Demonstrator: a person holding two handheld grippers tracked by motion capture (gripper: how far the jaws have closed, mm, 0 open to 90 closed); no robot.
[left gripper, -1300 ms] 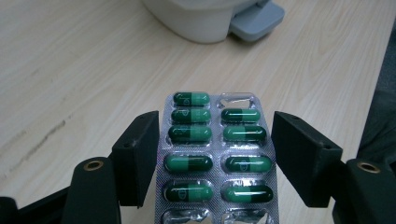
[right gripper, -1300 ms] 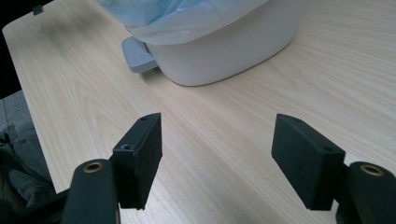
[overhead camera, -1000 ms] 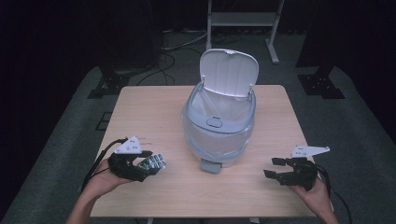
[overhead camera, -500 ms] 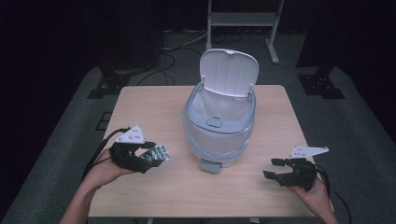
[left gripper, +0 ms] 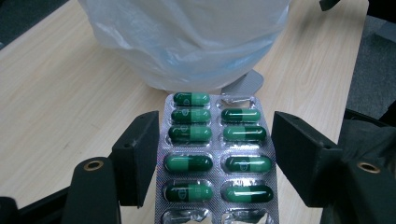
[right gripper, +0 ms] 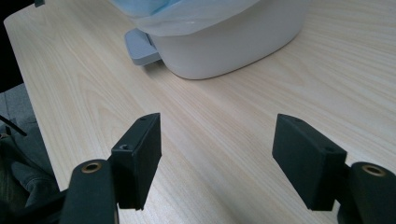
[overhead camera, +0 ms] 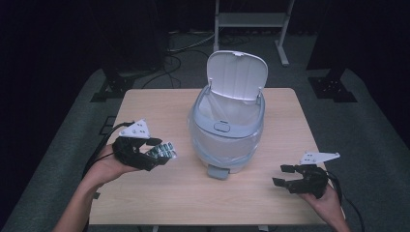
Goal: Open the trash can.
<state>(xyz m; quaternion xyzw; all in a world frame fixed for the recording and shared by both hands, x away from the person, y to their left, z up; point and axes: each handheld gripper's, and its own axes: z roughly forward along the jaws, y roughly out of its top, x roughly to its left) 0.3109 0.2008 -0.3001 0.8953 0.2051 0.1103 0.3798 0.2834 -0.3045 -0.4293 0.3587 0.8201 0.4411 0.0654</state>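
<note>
Left gripper clamping blister pack of green capsules by edges, holding it level beside lined bin, lid standing open for drop. Right gripper idling near table edge, jaws wide, empty.

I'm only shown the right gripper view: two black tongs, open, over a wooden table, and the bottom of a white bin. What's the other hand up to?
Observer: The left tongs grip a blister pack of green capsules, close beside the bin.
Visitor: Is that bin shut?
Observer: No. The pedal bin has its lid standing open.
Visitor: Is the pack full?
Observer: Not quite. The top right pocket is crushed and empty, and so are the two nearest the hand.
</note>
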